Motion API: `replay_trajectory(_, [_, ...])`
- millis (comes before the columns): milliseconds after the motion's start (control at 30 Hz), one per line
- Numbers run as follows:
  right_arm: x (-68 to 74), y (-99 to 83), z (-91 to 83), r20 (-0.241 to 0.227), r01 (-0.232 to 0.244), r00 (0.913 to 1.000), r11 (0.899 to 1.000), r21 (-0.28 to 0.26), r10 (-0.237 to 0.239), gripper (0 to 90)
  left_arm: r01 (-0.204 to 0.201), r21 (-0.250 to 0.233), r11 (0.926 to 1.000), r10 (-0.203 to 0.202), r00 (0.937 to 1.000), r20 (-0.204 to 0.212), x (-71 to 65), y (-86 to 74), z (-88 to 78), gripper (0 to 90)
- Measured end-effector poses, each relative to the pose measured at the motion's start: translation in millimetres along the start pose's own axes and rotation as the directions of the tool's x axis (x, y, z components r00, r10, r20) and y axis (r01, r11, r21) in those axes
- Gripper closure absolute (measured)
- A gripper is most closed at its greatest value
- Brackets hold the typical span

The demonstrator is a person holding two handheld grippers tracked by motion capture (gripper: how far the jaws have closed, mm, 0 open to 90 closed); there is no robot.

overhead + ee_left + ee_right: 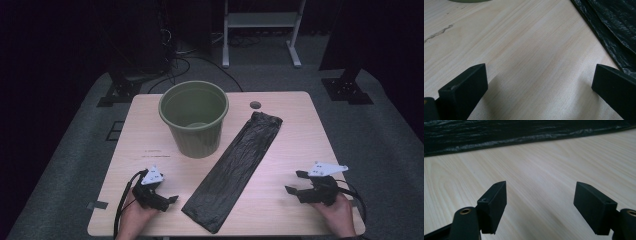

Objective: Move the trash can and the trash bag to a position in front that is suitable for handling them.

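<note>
bag: the long black bag [235, 170] lies flat on the table [300, 125], slanting from near edge to far side | bucket: green bucket [194, 119] stands just left of it | left gripper [167, 200]: jaws wide, nothing inside, near bag's left edge | right gripper [295, 182]: jaws apart, nothing inside, right of bag
</note>
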State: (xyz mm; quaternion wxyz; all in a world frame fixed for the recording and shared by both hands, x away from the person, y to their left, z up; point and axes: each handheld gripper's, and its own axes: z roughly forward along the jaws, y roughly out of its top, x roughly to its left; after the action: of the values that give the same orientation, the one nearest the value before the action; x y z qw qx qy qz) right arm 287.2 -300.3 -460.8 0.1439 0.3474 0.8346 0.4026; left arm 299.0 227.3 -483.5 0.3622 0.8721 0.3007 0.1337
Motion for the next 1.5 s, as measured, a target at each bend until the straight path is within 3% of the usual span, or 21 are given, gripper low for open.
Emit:
replay_trajectory(367, [12.4,33.7,29.7,-0.044,0.030,0.9986,0.999,-0.011,-0.031,28.6,0.000,0.000,1.0000,0.000,1.0000,0.000,0.0,0.0,0.0,0.0])
replay_trajectory(567, [17.6,51.2,58.4,-0.055,0.048,0.9973,0.999,0.003,-0.048,28.5,0.000,0.000,1.0000,0.000,1.0000,0.000,0.0,0.0,0.0,0.0])
replay_trajectory(800, [21.0,63.4,87.7,-0.067,0.061,0.9959,0.998,0.017,-0.060,28.6,0.001,0.000,1.0000,-0.001,1.0000,-0.002,0.1,0.0,0.0,0.0])
replay_trajectory(1000, [29.9,68.0,101.6,-0.093,0.088,0.9920,0.996,0.033,-0.085,29.5,0.001,0.000,1.0000,-0.001,1.0000,-0.002,0.1,0.0,0.0,0.0])
replay_trajectory(1133, [31.4,63.4,110.8,-0.113,0.087,0.9903,0.995,0.053,-0.081,36.7,0.001,0.000,1.0000,-0.001,1.0000,-0.002,0.1,0.0,0.0,0.0])
replay_trajectory(1200, [32.4,63.0,110.3,-0.102,0.106,0.9897,0.993,0.047,-0.101,45.1,0.001,0.000,1.0000,-0.001,1.0000,-0.002,0.1,0.0,0.0,0.0])
replay_trajectory(1233, [32.4,63.0,110.3,-0.102,0.106,0.9897,0.993,0.047,-0.101,45.1,0.001,0.000,1.0000,-0.001,1.0000,-0.002,0.1,0.0,0.0,0.0])
replay_trajectory(1267, [32.1,62.5,109.5,-0.090,0.119,0.9894,0.992,0.041,-0.115,54.7,0.001,0.000,1.0000,-0.001,1.0000,-0.002,0.1,0.0,0.0,0.0])
replay_trajectory(1400, [30.5,62.0,109.2,-0.084,0.118,0.9898,0.993,0.031,-0.115,75.5,0.001,0.000,1.0000,-0.001,1.0000,-0.001,0.1,0.0,0.0,0.0])
replay_trajectory(1433, [30.5,62.0,109.2,-0.084,0.118,0.9898,0.993,0.031,-0.115,75.5,0.001,0.000,1.0000,-0.001,1.0000,-0.001,0.1,0.0,0.0,0.0])
replay_trajectory(1500, [29.5,62.2,109.6,-0.088,0.119,0.9893,0.992,0.028,-0.117,85.8,0.001,0.000,1.0000,-0.001,1.0000,-0.002,0.1,0.0,0.0,0.0])
